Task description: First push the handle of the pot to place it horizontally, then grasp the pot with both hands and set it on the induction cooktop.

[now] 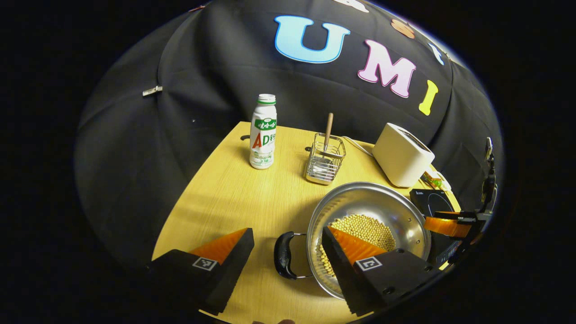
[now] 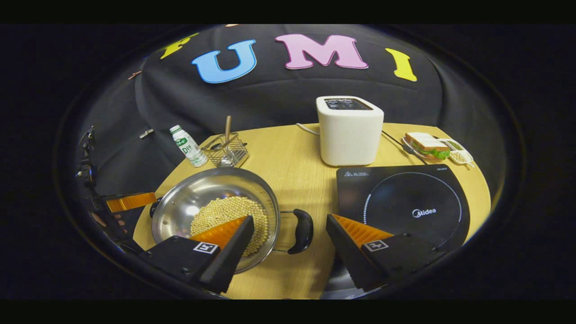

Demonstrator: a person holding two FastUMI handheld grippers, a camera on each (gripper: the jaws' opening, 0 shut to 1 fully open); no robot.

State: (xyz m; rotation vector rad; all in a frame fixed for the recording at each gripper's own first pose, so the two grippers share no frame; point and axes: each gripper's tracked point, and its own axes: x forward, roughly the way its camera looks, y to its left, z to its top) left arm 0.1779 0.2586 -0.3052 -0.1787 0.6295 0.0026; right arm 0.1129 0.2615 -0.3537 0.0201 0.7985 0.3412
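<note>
Steel pot [image 1: 366,225] holding yellow beans [image 2: 229,216] sits on the wooden table [image 1: 234,198], just left of the black induction cooktop [image 2: 405,202] and not on it. In the left gripper view, left gripper [image 1: 288,252] is spread wide w/ jaws straddling the pot's black side handle [image 1: 284,254]: one finger over bare table, the other over the pot's near rim and beans, neither pressing on the handle. In the right gripper view, right gripper [image 2: 290,236] is likewise wide open around the opposite black handle [image 2: 303,230], one finger over the pot, the other at the cooktop's near edge; contact w/ the handle can't be told. Each view also catches the other gripper at the pot's far side. Behind the pot: white drink bottle [image 1: 263,132], wire utensil basket [image 1: 325,159] w/ a wooden-handled tool standing in it, white toaster [image 2: 350,130]. Sandwich plate [image 2: 427,146] lies at the table's far right corner, beyond the cooktop.
</note>
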